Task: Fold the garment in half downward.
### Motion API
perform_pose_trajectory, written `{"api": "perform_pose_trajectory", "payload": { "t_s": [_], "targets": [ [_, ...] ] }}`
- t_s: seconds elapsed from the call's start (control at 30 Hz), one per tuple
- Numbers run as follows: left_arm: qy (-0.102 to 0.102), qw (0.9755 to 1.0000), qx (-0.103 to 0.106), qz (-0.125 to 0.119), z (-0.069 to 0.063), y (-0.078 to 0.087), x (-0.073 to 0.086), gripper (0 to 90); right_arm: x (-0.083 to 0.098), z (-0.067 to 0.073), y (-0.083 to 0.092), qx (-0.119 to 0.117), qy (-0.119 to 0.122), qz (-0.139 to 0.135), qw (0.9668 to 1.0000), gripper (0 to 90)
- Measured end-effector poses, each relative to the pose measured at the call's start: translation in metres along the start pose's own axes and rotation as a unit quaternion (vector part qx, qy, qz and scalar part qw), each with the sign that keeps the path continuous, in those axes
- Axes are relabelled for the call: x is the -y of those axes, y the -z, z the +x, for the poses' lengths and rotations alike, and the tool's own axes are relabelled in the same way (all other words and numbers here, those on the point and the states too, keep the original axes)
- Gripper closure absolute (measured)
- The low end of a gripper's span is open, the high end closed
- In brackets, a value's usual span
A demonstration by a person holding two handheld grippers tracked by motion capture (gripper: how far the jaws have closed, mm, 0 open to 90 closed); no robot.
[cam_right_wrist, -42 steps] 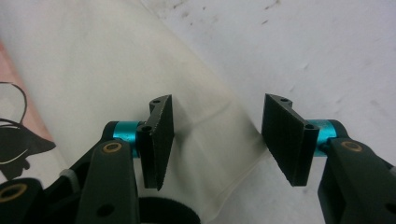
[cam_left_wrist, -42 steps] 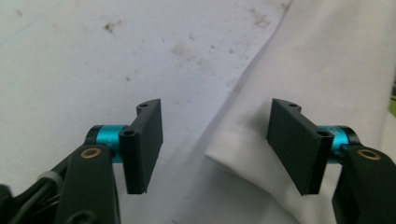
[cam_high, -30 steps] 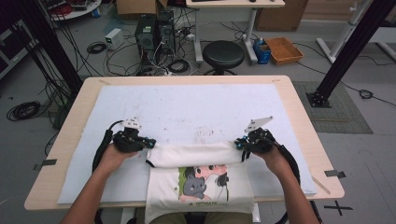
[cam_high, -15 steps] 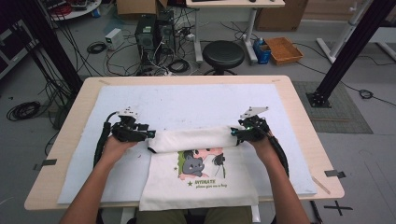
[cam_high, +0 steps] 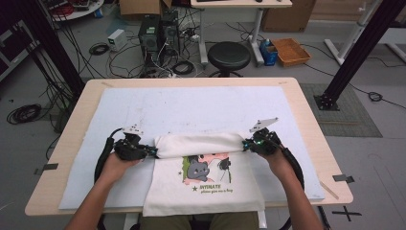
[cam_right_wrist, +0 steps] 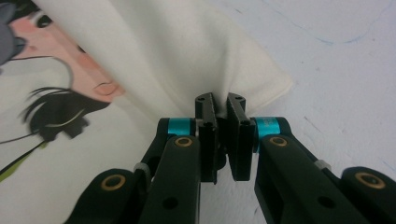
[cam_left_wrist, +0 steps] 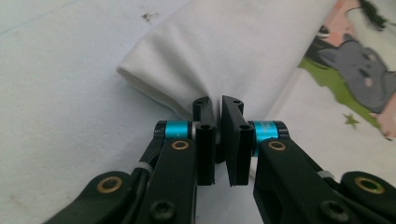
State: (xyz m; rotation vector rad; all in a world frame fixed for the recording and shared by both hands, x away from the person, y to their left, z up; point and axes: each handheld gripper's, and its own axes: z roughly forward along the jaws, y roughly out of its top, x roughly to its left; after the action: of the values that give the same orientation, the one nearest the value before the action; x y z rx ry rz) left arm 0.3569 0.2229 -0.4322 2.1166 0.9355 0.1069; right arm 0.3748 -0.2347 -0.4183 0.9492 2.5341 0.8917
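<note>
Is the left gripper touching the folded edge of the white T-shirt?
Touching. In the left gripper view, the left gripper has its jaws closed on a pinch of the white T-shirt, with the cloth puckering right at the jaw tips.

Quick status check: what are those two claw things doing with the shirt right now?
Left gripper, right gripper: fingers just closed, each pinching an end of the fold. White shirt half folded, print showing. Mat ahead bare, nothing in the way.

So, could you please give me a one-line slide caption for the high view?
Left gripper and right gripper pinch the folded edge of a printed white cloth on the table.
</note>
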Motion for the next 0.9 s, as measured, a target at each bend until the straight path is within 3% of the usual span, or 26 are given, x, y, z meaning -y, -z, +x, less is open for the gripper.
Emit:
{"api": "perform_pose_trajectory", "payload": {
  "t_s": [0.13,0.23,0.4,0.53,0.67,0.73,0.77,0.8,0.83,0.87,0.9],
  "targets": [
    [-0.010,0.9995,0.021,-0.019,-0.005,0.014,0.007,83.9,0.006,0.007,0.017,-0.014,0.013,-0.006,0.9998,84.4],
    [-0.018,0.9981,0.048,-0.033,-0.012,0.027,0.014,83.8,0.013,0.016,0.030,-0.030,0.023,-0.007,0.9992,84.4],
    [-0.035,0.9951,0.086,-0.034,-0.027,0.042,0.031,83.7,0.027,0.033,0.052,-0.050,0.036,-0.001,0.9981,84.4],
    [-0.069,0.9880,0.135,-0.029,-0.040,0.045,0.046,83.7,0.041,0.045,0.065,-0.068,0.040,0.006,0.9969,84.3],
    [-0.080,0.9836,0.161,-0.009,-0.045,0.045,0.056,83.7,0.053,0.056,0.069,-0.090,0.060,0.032,0.9936,84.3],
    [-0.089,0.9801,0.177,-0.012,-0.046,0.047,0.056,82.2,0.057,0.059,0.071,-0.099,0.062,0.035,0.9925,83.1],
    [-0.096,0.9787,0.180,-0.021,-0.047,0.047,0.055,77.4,0.057,0.059,0.071,-0.100,0.067,0.031,0.9922,77.9],
    [-0.096,0.9807,0.167,-0.034,-0.047,0.048,0.052,67.9,0.056,0.059,0.071,-0.097,0.066,0.021,0.9929,69.9],
    [-0.082,0.9846,0.147,-0.045,-0.046,0.048,0.048,54.8,0.055,0.058,0.072,-0.088,0.066,0.008,0.9939,63.4],
    [-0.071,0.9873,0.130,-0.057,-0.043,0.049,0.042,47.2,0.052,0.057,0.072,-0.076,0.065,-0.008,0.9949,56.2],
    [-0.069,0.9887,0.113,-0.072,-0.039,0.049,0.037,45.7,0.048,0.054,0.072,-0.064,0.062,-0.025,0.9957,53.6]
  ]
}}
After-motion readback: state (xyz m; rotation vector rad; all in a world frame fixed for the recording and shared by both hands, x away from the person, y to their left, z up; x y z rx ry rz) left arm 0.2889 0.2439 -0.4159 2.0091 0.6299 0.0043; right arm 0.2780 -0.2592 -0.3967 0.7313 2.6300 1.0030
